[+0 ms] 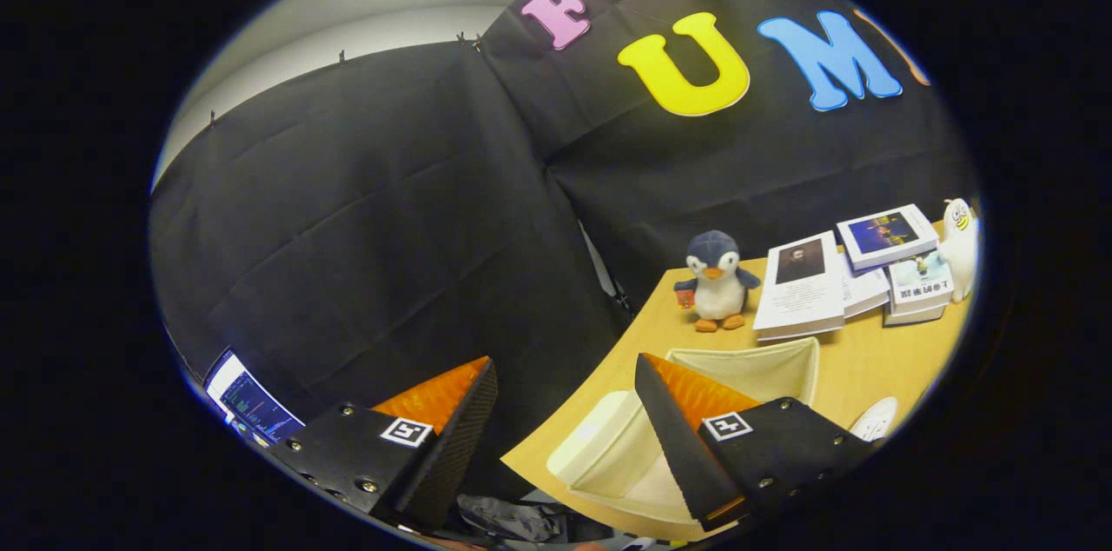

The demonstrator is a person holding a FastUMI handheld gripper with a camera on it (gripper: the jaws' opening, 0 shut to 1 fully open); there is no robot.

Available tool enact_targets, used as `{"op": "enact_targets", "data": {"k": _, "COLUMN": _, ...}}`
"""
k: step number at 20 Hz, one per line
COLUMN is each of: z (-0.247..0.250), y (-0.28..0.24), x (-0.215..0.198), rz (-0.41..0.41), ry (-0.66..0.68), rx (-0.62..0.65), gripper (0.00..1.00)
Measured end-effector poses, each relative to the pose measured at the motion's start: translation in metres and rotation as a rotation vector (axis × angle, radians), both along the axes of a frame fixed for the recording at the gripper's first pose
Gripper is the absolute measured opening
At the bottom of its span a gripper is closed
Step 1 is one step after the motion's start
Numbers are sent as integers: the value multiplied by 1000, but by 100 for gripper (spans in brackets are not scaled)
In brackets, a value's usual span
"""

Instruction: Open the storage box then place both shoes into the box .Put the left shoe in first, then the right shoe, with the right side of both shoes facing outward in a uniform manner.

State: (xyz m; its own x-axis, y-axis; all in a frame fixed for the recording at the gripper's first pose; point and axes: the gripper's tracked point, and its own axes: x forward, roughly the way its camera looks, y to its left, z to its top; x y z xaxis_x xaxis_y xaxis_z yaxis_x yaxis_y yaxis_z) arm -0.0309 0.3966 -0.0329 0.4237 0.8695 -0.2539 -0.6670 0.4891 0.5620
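My gripper (565,362) is open, with nothing between its fingers, and hangs over the near left corner of the wooden table (877,360). A cream fabric storage box (764,364) stands on the table just behind the right finger, which hides part of it. Its pale interior shows, and a cream flap or lid (599,447) lies out toward the table's corner. A small white rounded thing (876,419) pokes out to the right of the right finger; too little of it shows to tell whether it is a shoe.
Beyond the box sit a penguin plush (717,282), several books (799,286) and a white plush figure (960,242) at the far right. A lit screen (248,403) stands off the table to the left. The table edge runs diagonally under the fingers.
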Motion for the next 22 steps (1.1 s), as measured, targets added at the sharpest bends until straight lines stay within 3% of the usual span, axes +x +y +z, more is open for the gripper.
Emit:
{"op": "enact_targets", "data": {"k": 10, "z": -29, "y": -106, "x": 52, "rz": -162, "ry": -76, "rx": -124, "gripper": 97}}
{"op": "enact_targets", "data": {"k": 22, "z": -136, "y": -206, "x": 81, "rz": -303, "ry": -1, "rx": -321, "gripper": 98}}
